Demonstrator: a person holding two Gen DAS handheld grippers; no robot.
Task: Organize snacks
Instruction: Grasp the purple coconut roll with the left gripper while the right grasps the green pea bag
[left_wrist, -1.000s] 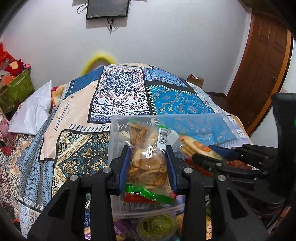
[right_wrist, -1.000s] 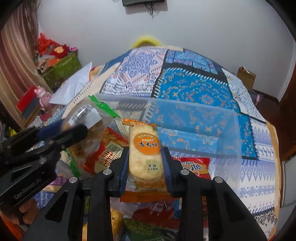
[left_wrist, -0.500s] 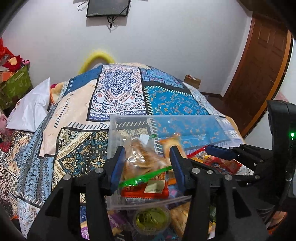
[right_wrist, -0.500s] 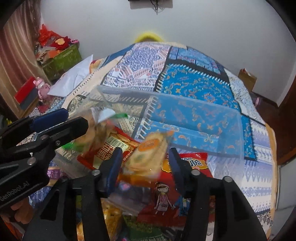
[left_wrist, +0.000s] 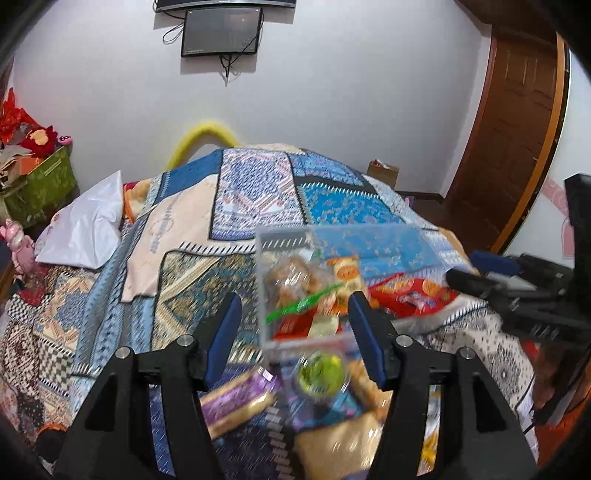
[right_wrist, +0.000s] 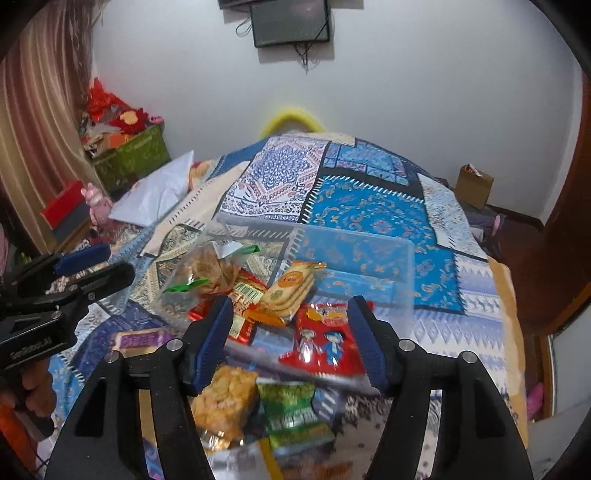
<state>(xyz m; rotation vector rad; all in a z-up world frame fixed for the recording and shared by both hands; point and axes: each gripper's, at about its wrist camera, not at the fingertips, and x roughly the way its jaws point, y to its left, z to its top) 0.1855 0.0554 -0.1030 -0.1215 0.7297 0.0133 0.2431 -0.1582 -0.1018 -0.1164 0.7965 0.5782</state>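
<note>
Across the patterned bedspread (right_wrist: 369, 214), your left gripper (left_wrist: 295, 325) and right gripper (right_wrist: 291, 328) are opening, empty; clear the clear bin (right_wrist: 354, 254) before choosing another snack.

Two wrist fisheyes over the bed

Each looks forward and downward along its own jaws, close above the clear bin (left_wrist: 332, 284) (right_wrist: 314, 266) on the bed (left_wrist: 258, 192) (right_wrist: 369, 214); both share it and the far wall.

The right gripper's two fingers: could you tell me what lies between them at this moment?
Nothing is gripped: the right gripper has jaws opening, empty. Beyond them, in the right wrist view, lie the rice cracker pack and the red cartoon packet in the clear bin.
</note>
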